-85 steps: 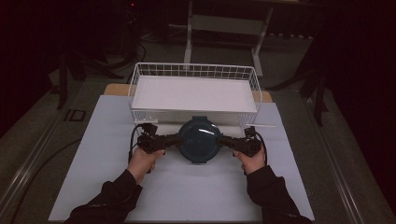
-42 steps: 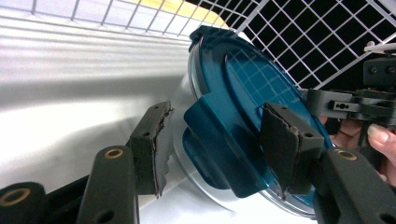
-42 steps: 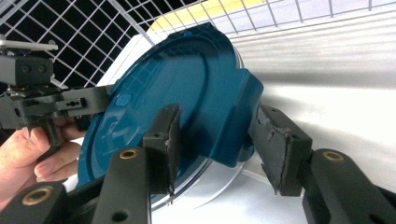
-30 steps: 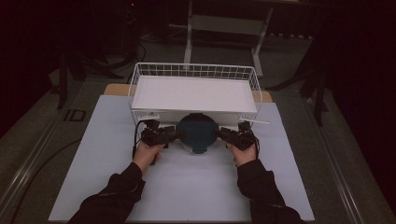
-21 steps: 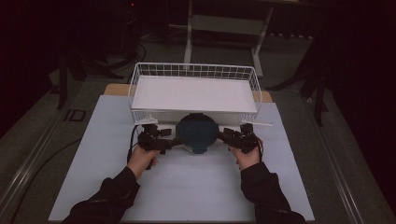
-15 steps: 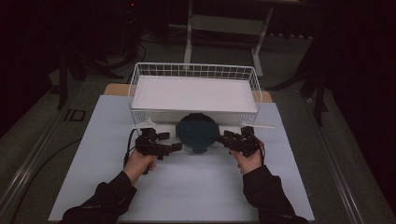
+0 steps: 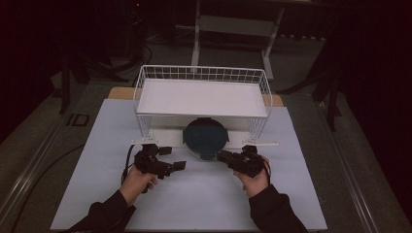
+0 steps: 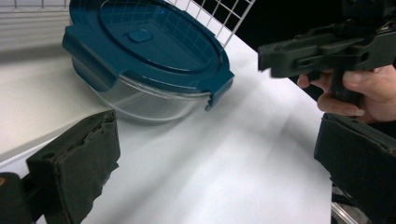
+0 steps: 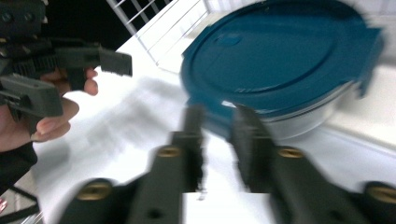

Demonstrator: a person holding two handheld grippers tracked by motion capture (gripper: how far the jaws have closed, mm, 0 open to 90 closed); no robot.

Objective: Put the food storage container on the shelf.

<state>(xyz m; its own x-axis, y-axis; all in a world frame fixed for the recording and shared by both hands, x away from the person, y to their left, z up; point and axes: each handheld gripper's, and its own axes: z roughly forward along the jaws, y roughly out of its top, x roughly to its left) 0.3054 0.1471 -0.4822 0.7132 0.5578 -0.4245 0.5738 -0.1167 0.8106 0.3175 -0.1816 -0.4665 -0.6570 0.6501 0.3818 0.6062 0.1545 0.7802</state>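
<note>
Dark surroundings frame a table under a pale sheet (image 7: 204,194), with a white wire basket rack (image 7: 202,97) at its far side. Tucked under the rack's front edge sits the round glass container with a teal clip lid (image 7: 205,138), placed and released. Both grippers have backed off: the left gripper (image 7: 176,165) has just opened wide, the right gripper (image 7: 222,156) has just been closing, nearly shut on nothing. Little seems left to do.

High view dim, room beyond table (image 7: 311,204) edges black. Right gripper view motion-blurred, jaws smeared. Left gripper view sharper; table surface glares white.
</note>
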